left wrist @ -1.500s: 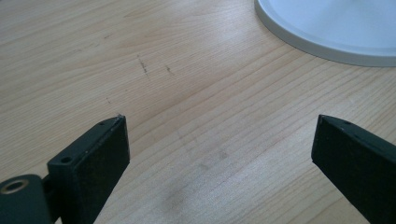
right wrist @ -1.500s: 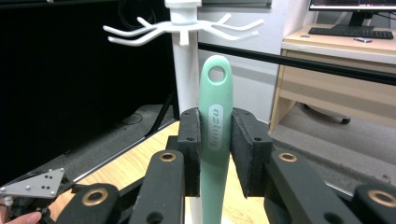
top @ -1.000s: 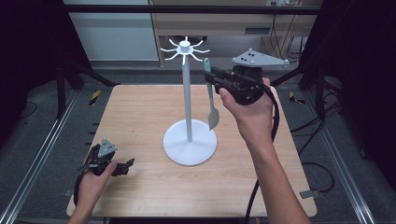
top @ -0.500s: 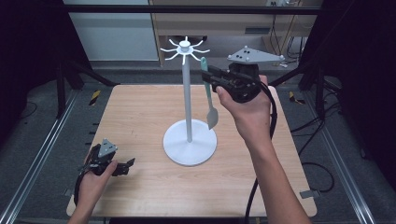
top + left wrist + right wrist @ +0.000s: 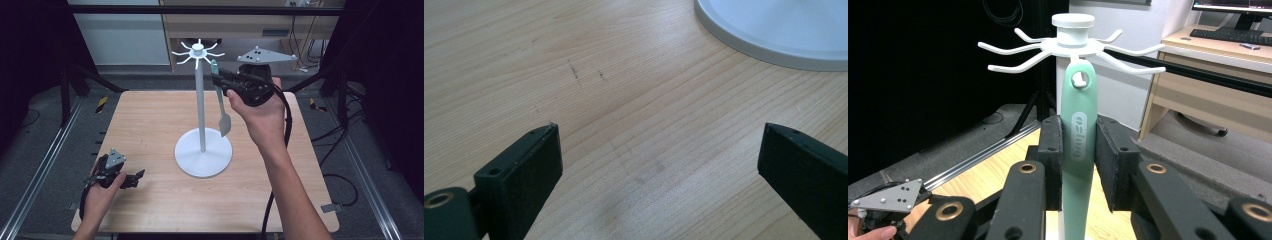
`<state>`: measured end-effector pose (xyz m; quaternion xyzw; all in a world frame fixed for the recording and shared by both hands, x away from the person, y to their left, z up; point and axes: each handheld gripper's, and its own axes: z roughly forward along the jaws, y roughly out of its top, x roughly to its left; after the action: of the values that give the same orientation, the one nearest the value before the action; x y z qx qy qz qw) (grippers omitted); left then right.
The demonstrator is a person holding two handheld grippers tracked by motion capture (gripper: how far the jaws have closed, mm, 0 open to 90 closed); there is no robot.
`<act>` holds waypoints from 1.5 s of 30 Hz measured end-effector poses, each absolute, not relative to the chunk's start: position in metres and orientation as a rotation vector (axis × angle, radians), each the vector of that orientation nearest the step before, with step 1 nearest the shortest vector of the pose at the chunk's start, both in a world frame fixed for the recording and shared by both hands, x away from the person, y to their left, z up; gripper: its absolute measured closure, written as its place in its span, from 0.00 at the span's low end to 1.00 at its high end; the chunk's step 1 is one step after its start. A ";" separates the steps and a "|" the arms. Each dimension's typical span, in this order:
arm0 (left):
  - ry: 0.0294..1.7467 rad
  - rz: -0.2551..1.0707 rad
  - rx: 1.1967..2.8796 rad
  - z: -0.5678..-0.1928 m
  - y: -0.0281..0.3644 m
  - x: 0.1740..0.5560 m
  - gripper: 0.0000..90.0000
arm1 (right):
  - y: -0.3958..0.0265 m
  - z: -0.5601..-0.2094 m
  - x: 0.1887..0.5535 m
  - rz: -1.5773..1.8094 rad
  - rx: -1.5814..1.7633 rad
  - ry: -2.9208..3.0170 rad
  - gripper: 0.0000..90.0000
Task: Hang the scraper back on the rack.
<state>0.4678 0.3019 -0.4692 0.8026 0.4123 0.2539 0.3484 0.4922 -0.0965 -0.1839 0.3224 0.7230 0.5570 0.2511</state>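
Hidden/cut off: in the right gripper view the lower end of the green utensil [image 5: 1078, 150] runs out of frame below the jaws, so its blade cannot be seen there. High view shows that end as a pale flat blade, hanging beside the pole of the white hook stand [image 5: 202, 107]; whether it touches the pole cannot be told.

Right gripper [image 5: 223, 80]: raised near the stand's top, jaws closed narrow on the utensil's handle, utensil upright. The handle's hanging hole sits right at the ring of hooks, just under the cap; whether a hook passes through it is hard to make out.

Left gripper [image 5: 134, 178]: low over the table [image 5: 150, 115] at the near left corner, jaws spread wide, holding nothing, the stand's round base just beyond.
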 end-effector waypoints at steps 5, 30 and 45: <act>1.067 0.657 2.081 -0.469 0.302 0.468 0.04 | -0.093 -0.184 0.495 1.508 0.877 1.971 0.82; 1.077 0.661 2.070 -0.469 0.303 0.468 0.04 | -0.090 -0.188 0.497 1.497 0.881 1.972 0.82; 1.084 0.657 2.065 -0.468 0.305 0.469 0.04 | -0.093 -0.188 0.497 1.484 0.876 1.992 0.79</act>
<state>0.4686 0.3052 -0.4685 0.7979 0.4188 0.2539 0.3516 0.4970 -0.0925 -0.1877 0.3219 0.7320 0.5453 0.2514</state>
